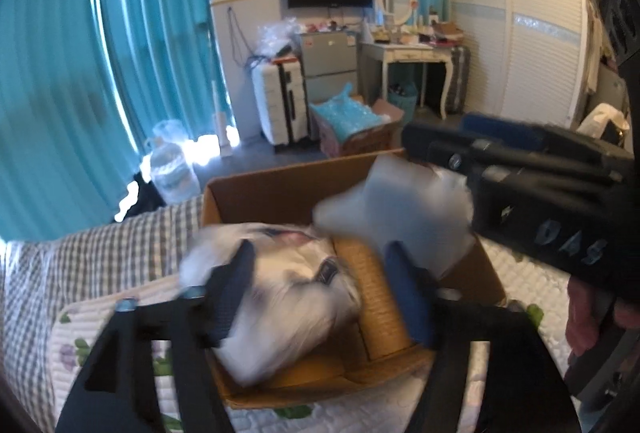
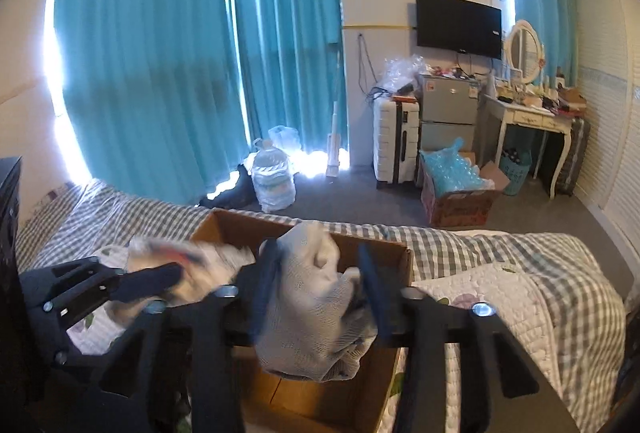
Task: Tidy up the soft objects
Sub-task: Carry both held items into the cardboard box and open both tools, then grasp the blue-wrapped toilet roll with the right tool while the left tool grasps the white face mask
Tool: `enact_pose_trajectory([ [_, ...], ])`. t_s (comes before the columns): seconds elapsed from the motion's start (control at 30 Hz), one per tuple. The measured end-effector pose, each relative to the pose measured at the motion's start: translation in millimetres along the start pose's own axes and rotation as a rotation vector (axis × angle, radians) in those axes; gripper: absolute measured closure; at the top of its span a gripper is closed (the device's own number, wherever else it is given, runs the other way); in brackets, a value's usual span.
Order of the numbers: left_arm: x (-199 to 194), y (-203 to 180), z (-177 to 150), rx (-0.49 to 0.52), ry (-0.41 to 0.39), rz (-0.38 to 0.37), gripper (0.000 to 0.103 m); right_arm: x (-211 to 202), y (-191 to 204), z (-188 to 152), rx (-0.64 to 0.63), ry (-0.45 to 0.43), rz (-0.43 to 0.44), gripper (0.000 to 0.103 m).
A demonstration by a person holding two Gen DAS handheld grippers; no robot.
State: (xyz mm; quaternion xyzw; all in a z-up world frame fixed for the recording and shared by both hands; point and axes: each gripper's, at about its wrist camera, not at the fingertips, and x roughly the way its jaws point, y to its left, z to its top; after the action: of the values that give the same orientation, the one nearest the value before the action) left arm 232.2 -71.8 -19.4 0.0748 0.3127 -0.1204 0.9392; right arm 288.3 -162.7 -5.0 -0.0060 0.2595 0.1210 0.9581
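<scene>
An open cardboard box [image 1: 280,185] sits on the bed; it also shows in the right wrist view [image 2: 240,229]. My left gripper [image 1: 320,293] is above the box, its jaws around a fluffy white soft item [image 1: 288,285], which is blurred. My right gripper [image 2: 320,285] is shut on a pale blue-white mesh cloth bundle [image 2: 308,317] and holds it over the box. In the left wrist view the right gripper [image 1: 440,161] comes in from the right with the pale bundle [image 1: 400,209]. The left gripper's finger [image 2: 148,281] shows in the right wrist view over the white item [image 2: 192,265].
The bed has a grey checked cover [image 2: 500,245] and a white quilted floral blanket [image 2: 500,297]. On the floor beyond stand a water jug [image 2: 272,181], a white suitcase [image 2: 396,145], a box of blue packing [image 2: 456,189], and a dressing table [image 2: 528,121].
</scene>
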Motion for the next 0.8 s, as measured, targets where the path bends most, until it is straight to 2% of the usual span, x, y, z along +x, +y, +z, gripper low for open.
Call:
enact_pose_trajectory([
  [0.03, -3.7, -0.9, -1.5, -0.004, -0.014, 0.015, 0.019, -1.8, -4.7, -1.2, 0.011, -0.017, -0.008, 0.038],
  [0.2, -40.7, -2.0, -7.5, 0.003, -0.042, 0.055, 0.018, -24.6, -22.8, -1.8, 0.047, -0.035, -0.022, 0.037],
  [0.3, -68.9, 0.7, -7.0, -0.009, -0.054, 0.058, 0.018, -53.3, -26.4, 0.6, 0.029, -0.032, -0.044, 0.032],
  [0.43, -125.3, 0.7, -13.7, -0.033, -0.082, 0.066, 0.016, -111.4, -20.1, 2.4, -0.028, -0.044, -0.065, 0.016],
  [0.5, -146.3, 1.1, -19.6, -0.037, -0.091, 0.079, 0.008, -138.1, -15.0, 1.4, -0.057, -0.049, -0.067, 0.008],
  [0.53, -158.5, 0.2, -23.3, -0.038, -0.096, 0.093, 0.000, -156.4, -9.9, -2.0, -0.076, -0.056, -0.073, 0.004],
  [0.57, -171.1, -1.4, -29.6, -0.041, -0.103, 0.113, 0.000, -171.3, -4.7, -7.0, -0.091, -0.060, -0.073, 0.001],
  [0.63, -194.1, -3.6, -43.7, -0.051, -0.095, 0.124, 0.000, -193.4, 2.6, -16.0, -0.117, -0.047, -0.068, 0.001],
  [0.7, -207.9, -3.8, -55.3, -0.067, -0.102, 0.123, 0.000, -212.3, 17.2, -30.0, -0.163, 0.002, -0.047, 0.001],
  [0.8, -224.1, -4.9, -78.5, -0.092, -0.101, 0.164, 0.000, -232.2, 34.5, -53.4, -0.196, 0.020, -0.023, 0.001],
])
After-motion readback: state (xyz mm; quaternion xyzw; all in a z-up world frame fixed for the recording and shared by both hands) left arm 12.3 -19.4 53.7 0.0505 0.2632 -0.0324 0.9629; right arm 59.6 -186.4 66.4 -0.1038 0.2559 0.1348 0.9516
